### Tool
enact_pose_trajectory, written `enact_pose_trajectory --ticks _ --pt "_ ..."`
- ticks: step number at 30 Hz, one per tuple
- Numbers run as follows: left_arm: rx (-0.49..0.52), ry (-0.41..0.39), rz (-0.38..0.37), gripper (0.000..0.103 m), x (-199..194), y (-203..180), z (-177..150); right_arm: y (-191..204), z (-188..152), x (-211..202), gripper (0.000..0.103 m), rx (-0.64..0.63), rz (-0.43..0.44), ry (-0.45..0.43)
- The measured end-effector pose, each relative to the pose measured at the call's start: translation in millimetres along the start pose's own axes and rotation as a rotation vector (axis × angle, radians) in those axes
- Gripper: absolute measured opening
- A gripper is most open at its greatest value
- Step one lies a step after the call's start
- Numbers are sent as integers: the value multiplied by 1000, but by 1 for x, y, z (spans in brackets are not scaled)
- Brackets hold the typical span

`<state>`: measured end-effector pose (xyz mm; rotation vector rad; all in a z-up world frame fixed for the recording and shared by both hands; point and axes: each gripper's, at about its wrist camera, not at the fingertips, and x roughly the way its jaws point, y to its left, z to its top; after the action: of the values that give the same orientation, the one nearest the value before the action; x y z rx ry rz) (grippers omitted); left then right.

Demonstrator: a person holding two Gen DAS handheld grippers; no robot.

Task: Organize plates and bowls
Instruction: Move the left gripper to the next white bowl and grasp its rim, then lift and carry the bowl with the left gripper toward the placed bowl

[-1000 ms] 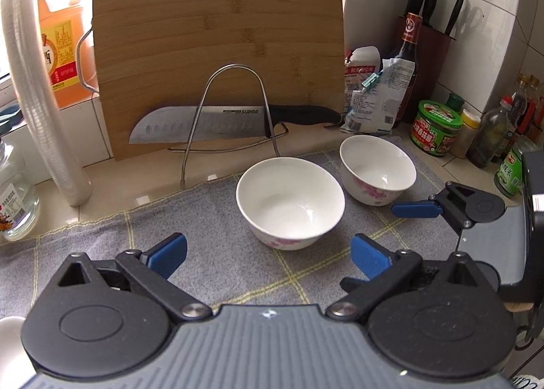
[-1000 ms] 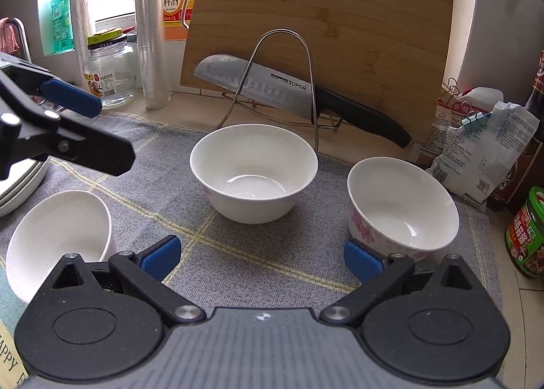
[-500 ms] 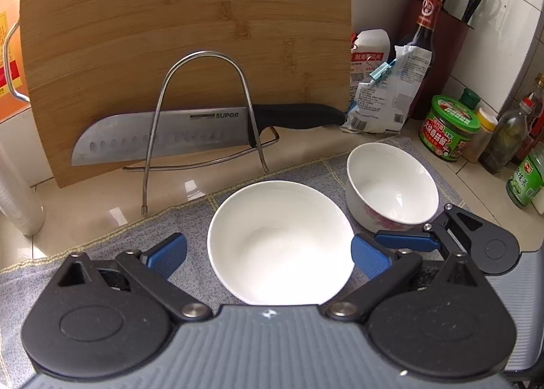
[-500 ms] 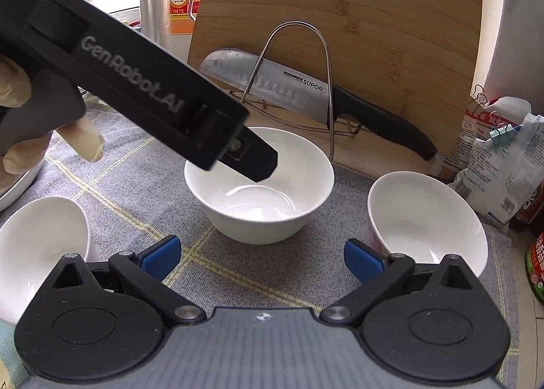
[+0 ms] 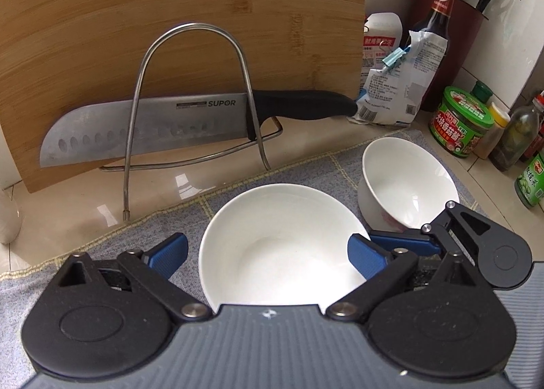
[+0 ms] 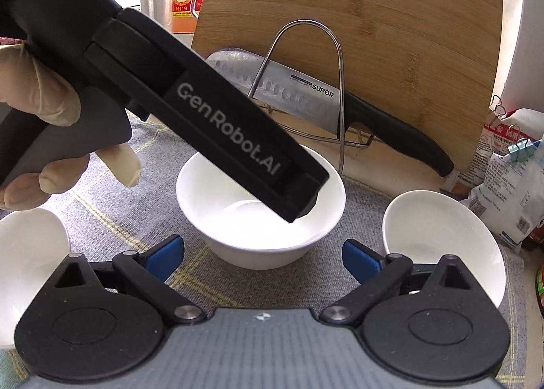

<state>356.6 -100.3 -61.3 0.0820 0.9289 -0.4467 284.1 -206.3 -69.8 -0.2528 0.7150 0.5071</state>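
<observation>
A: Kitchen counter with grey mat (image 5: 102, 246); cutting board (image 5: 190, 15) and knife (image 5: 146, 127) behind. What changes over 1 s?

B: We bring the left gripper (image 5: 268, 254) forward until its wide-spread jaws flank the middle bowl (image 5: 282, 246), which sits on the mat.

A: And the right gripper (image 6: 261, 254)?

B: Also wide, holding nothing, near the right bowl (image 6: 442, 236). We judge a grasp of the middle bowl imminent; stacking has not begun.

Glossy beige countertop (image 5: 68, 219), grey checked cloth (image 6: 238, 273) spread over it, 3 white bowls on the cloth, middle bowl (image 5: 282, 246), right bowl (image 5: 408, 181), left bowl (image 6: 27, 260), wire rack (image 5: 190, 96), jars and bottles (image 5: 462, 120) on bare counter.
</observation>
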Motion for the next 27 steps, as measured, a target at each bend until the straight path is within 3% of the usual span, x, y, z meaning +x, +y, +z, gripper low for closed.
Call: enact_pose_trajectory --ticks 10,27 --pt "18 12 -20 95 6 -3 3 0 2 0 89 -5 3 -8" --pt "14 12 -29 95 8 -3 4 2 7 -3 88 -22 5 -12"
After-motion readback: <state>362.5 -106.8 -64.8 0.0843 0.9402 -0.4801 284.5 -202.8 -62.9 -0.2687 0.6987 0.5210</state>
